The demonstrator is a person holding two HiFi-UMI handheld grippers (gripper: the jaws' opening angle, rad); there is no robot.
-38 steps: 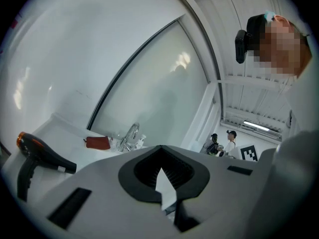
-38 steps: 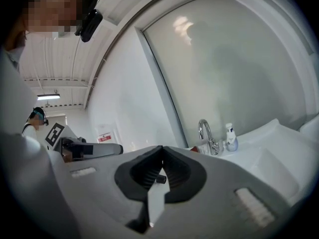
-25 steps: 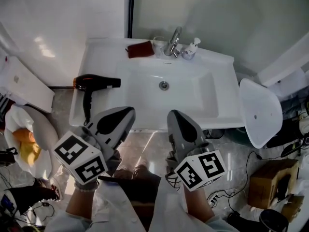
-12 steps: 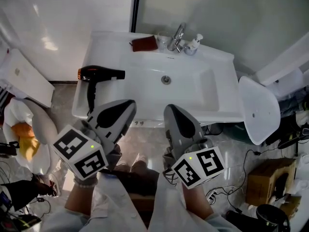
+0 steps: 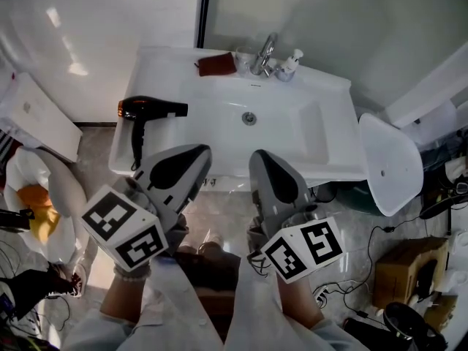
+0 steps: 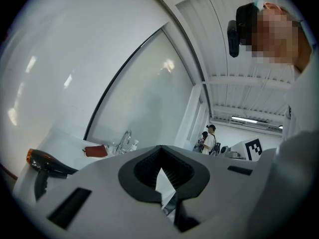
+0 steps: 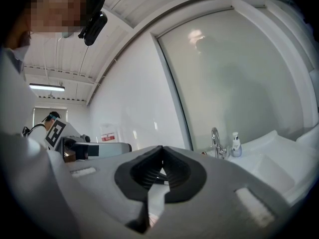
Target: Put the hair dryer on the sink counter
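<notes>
Hair dryer [image 5: 150, 110] lay flat on desk [image 5: 164, 72], left of basin [image 5: 281, 130], handle toward front edge; we held left gripper [image 5: 191, 158] and right gripper [image 5: 265, 164] jaws together, empty, short of desk; placement looked done.

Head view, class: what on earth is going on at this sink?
A person stands facing a white sink counter with a claw in each hand. The left claw and the right claw are both shut and empty, held side by side near the counter's front edge. The black hair dryer lies on the counter's left side, beside the basin, and neither claw touches it. So the dryer is already on the counter.
</notes>
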